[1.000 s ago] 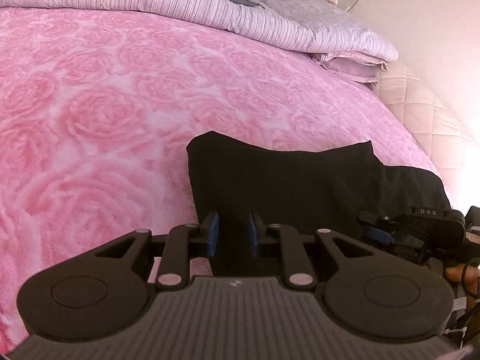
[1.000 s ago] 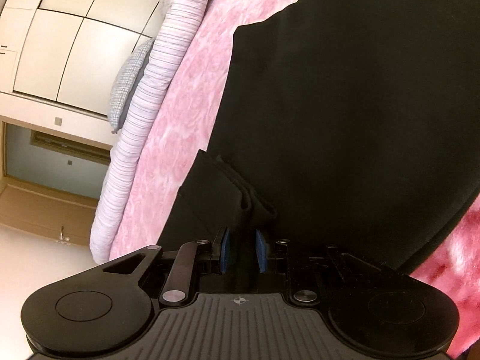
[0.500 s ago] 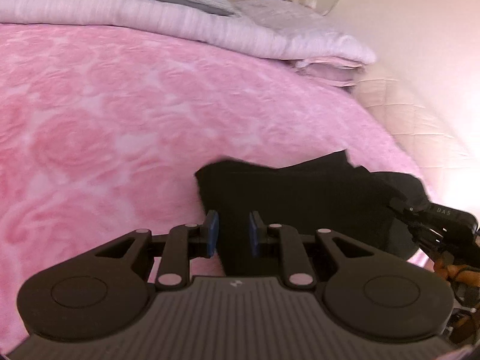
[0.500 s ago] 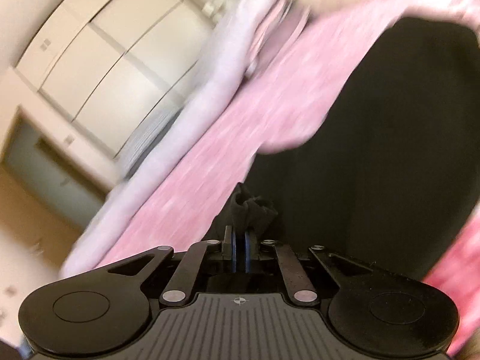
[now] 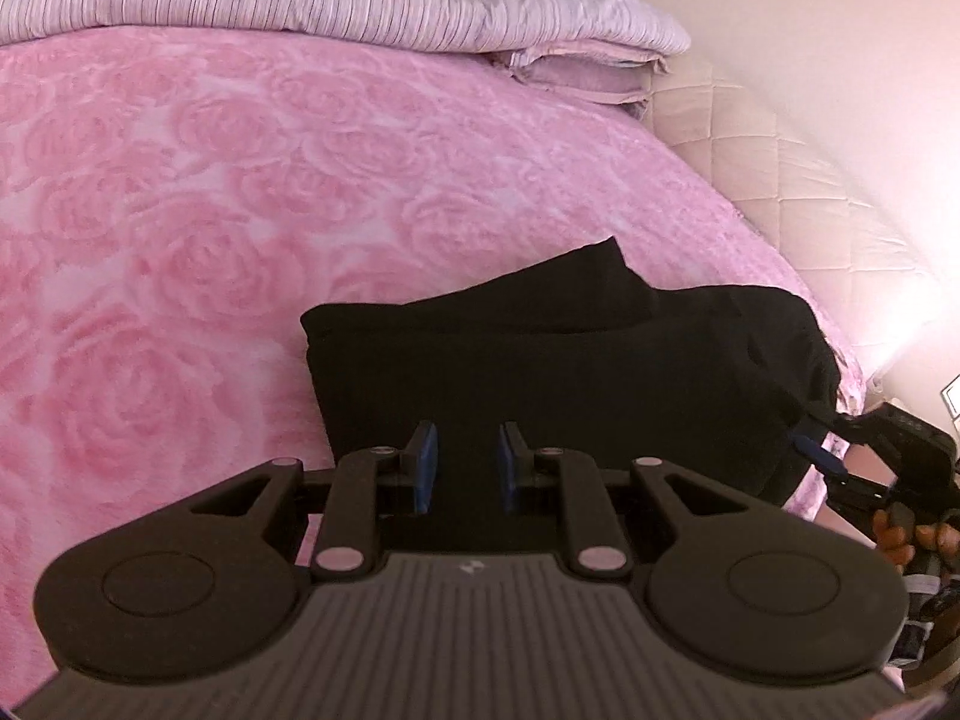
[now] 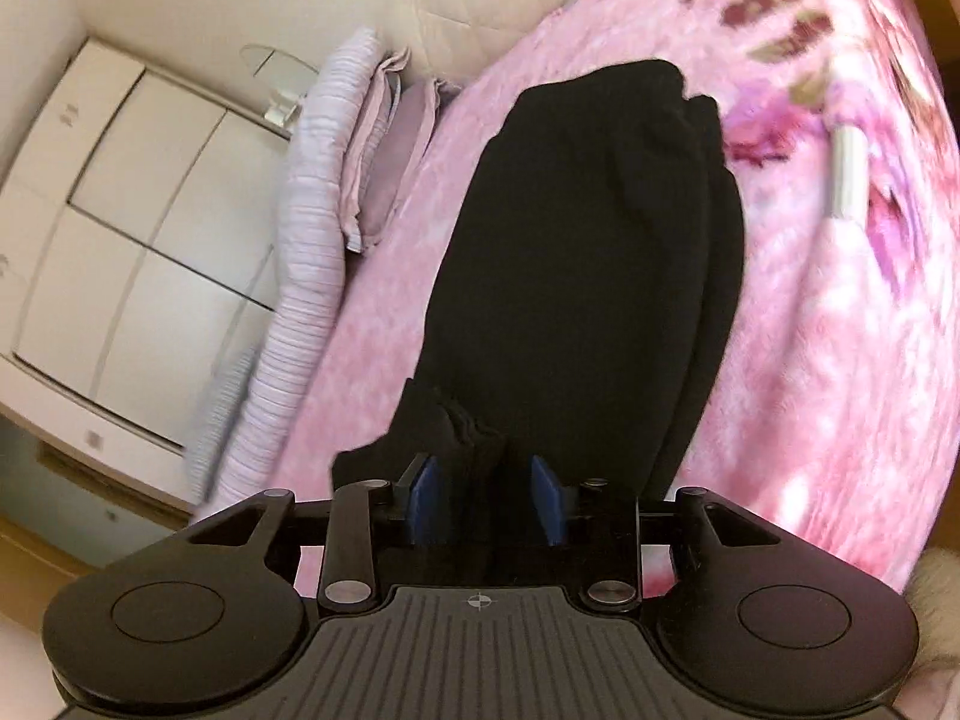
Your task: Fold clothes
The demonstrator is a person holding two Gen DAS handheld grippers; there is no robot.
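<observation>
I am parting my right gripper [image 6: 489,498], clamped on cloth half a second ago, so the black garment [image 5: 570,372] is settling doubled on the pink bedspread [image 5: 210,210] ahead of my left gripper [image 5: 463,468], which is also parted.

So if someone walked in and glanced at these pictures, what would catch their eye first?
Probably the black garment, folded into a dark block on the rose-patterned pink blanket that covers the bed. Next, the left hand-held gripper with its blue pads apart over the garment's near edge, and the right hand-held gripper, open around a bunched corner. Striped lilac bedding lies along the head of the bed.
</observation>
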